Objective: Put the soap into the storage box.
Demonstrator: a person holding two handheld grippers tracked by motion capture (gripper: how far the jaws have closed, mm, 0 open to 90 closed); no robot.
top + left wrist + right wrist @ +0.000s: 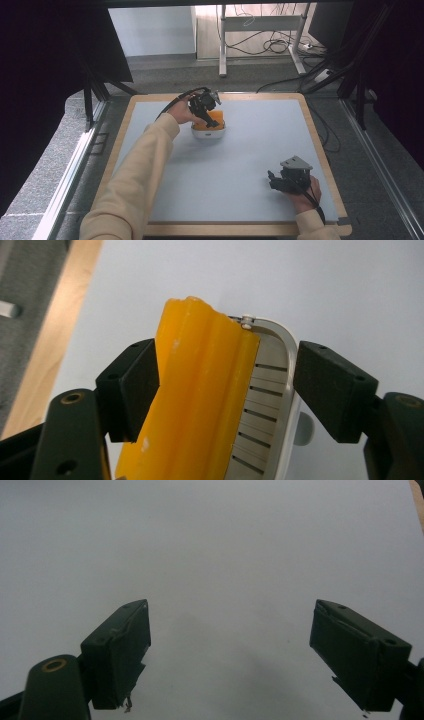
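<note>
L gripper [227, 390] jaws wide, straddling orange sponge [195, 395] leaning in slotted white dish [267, 405]; R gripper [230, 655] released over bare mat [210, 540]. Slots visible in L gripper view.

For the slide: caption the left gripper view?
Left gripper open around an orange block tilted in a white slotted dish.

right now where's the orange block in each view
High view: the orange block sits upper centre, in a white dish, under the left tool.
Left gripper view: centre, between the jaws, over the slotted dish.
Right gripper view: not there.
Shared landmark: grey table top.
</note>
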